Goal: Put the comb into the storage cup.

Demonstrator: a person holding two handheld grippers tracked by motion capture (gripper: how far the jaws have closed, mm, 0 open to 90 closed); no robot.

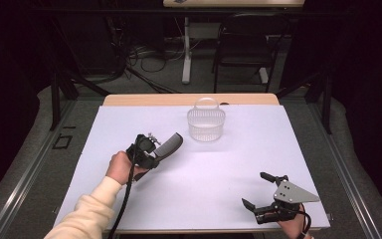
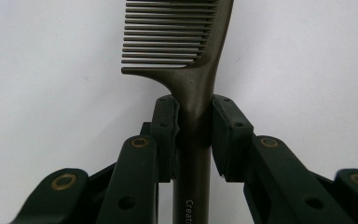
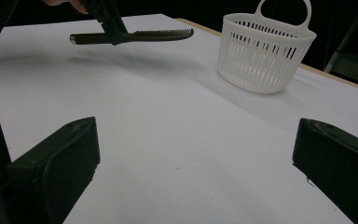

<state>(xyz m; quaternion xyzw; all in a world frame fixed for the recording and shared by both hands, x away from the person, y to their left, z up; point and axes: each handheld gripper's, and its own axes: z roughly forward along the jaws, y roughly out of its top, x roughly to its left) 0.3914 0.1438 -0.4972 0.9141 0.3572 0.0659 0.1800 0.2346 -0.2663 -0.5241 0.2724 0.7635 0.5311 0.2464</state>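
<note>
left gripper (image 1: 160,151): clamped tight on the comb's handle, pads squeezing it from both sides just below the teeth. Person's hand w/ a cream sleeve (image 1: 92,211) holds it over the left-middle of the bench (image 1: 144,119).
comb (image 1: 171,145): dark, wide-toothed, up off the bench w/ a shadow under it in the right gripper view. Toothed end sticks out past the jaws toward the basket, handle runs back btwn them. Near the basket but not touching, def not in it.
basket (image 1: 206,124): white slotted plastic w/ a loop handle, upright at the far middle of the bench, looks empty afaict.
right gripper (image 1: 260,191): jaws spread wide, nothing btwn them, just bare bench. Sits at the near right corner, well apart from comb and basket.
</note>
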